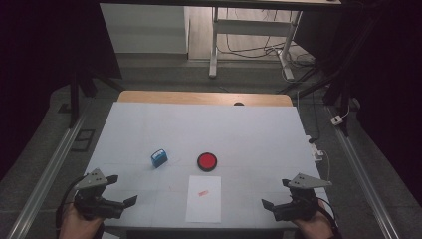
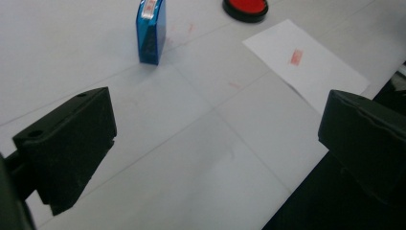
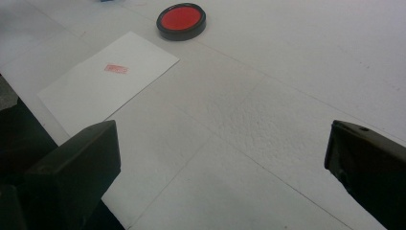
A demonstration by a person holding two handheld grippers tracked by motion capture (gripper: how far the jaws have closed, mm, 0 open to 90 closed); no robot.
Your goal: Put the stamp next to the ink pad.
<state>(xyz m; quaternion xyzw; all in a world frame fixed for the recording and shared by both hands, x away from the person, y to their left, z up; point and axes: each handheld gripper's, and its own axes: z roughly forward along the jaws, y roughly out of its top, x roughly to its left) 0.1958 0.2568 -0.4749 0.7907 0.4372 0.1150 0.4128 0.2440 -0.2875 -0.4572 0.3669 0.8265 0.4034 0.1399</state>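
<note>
In the high view we hold the left tongs point(image 1: 121, 190) and the right tongs point(image 1: 274, 193) at the near corners of the bench point(image 1: 149, 124), both spread wide with nothing between the jaws. The blue stamp point(image 1: 159, 158) stands ahead of the left tongs and a little toward the right ones, well apart from both. The red ink pad point(image 1: 206, 161) lies just beyond the sheet of paper point(image 1: 203, 199), which rests between our two tongs and carries a faint red stamp mark point(image 1: 202, 192).

In the left gripper view the left tongs point(image 2: 215, 143) gape open over bare bench. The stamp point(image 2: 151, 31) sits ahead and left of the gap, upright on its narrow base, the ink pad point(image 2: 245, 8) farther off to the right, the paper point(image 2: 306, 64) nearer the right jaw. We judge the stamp a small, stiff, light plastic block with smooth, rather slippery sides. It would tip easily, so we would close squarely across its two broad flat faces, low on the body.

In the right gripper view the right tongs point(image 3: 222, 158) stand open and empty. The pad point(image 3: 181, 21) and the printed paper point(image 3: 107, 81) lie ahead, toward the left jaw.
</note>
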